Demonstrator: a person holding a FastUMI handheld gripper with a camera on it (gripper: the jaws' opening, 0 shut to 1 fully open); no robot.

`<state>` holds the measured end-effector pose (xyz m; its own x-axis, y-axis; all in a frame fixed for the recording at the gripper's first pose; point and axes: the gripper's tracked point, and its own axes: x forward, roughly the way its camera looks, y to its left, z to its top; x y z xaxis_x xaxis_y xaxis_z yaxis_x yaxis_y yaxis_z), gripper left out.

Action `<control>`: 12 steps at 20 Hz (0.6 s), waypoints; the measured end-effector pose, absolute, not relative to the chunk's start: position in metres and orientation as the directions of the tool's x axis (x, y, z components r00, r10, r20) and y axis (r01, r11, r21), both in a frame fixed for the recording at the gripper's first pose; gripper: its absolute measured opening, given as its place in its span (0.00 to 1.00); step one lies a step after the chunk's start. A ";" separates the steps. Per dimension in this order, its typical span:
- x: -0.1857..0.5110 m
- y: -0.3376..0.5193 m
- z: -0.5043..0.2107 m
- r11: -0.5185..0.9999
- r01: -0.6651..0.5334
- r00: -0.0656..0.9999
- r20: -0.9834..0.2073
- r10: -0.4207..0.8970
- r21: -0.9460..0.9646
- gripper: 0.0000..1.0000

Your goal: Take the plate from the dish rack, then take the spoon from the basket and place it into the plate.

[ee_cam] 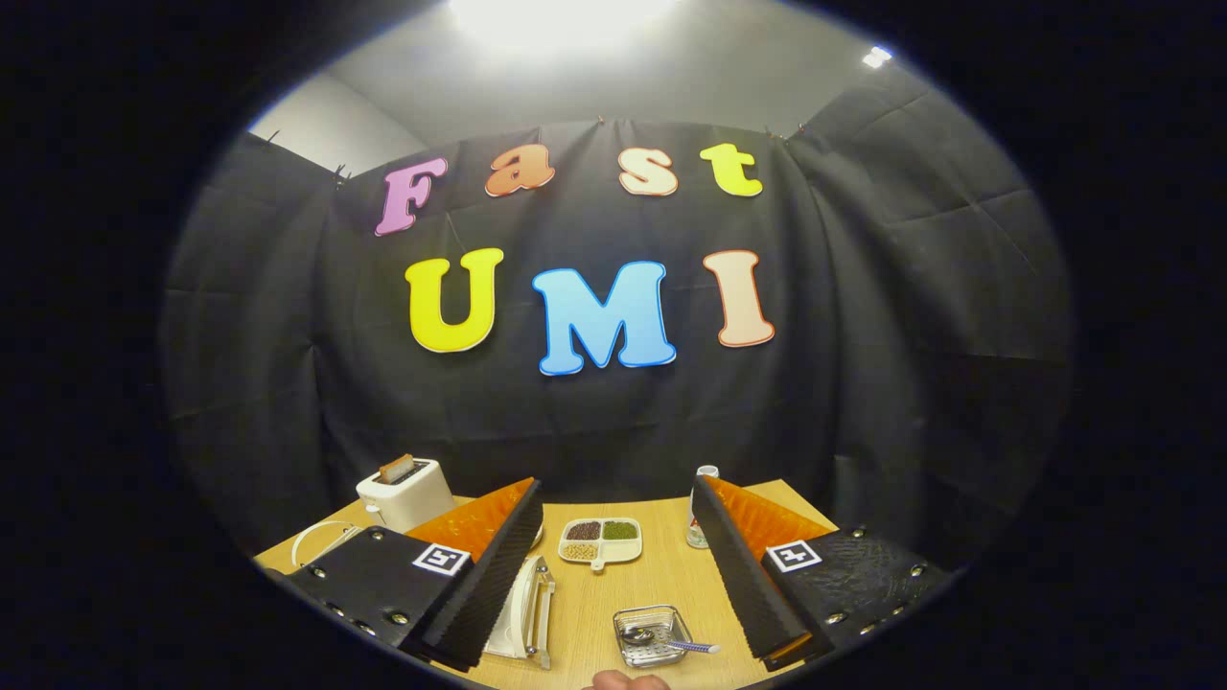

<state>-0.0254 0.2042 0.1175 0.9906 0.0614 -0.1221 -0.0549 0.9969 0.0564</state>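
My gripper (618, 503) is open, held high above the wooden table (661, 585) with nothing between its fingers. Below and between the fingers sits a small wire basket (654, 635) holding a spoon (671, 640) with a bluish handle. By the left finger a white plate (518, 604) stands on edge in a metal dish rack (544, 613), partly hidden behind that finger.
A white toaster (405, 491) with a slice of bread stands at the far left. A divided dish (601, 540) of grains lies at the table's middle. A small bottle (700, 508) stands by the right finger. A fingertip (628, 681) shows at the near edge.
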 end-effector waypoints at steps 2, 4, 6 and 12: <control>-0.018 0.223 0.115 0.995 -0.064 0.979 -0.188 0.077 0.071 0.97; -0.010 0.240 0.106 0.994 -0.081 0.956 -0.278 0.099 0.076 0.97; -0.003 0.256 0.099 0.993 -0.091 0.928 -0.356 0.111 0.074 0.97; -0.001 0.301 0.061 0.987 -0.118 0.793 -0.588 0.162 0.112 0.97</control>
<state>-0.0013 0.3008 0.0614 0.7927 0.1617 -0.5877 -0.1180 0.9867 0.1123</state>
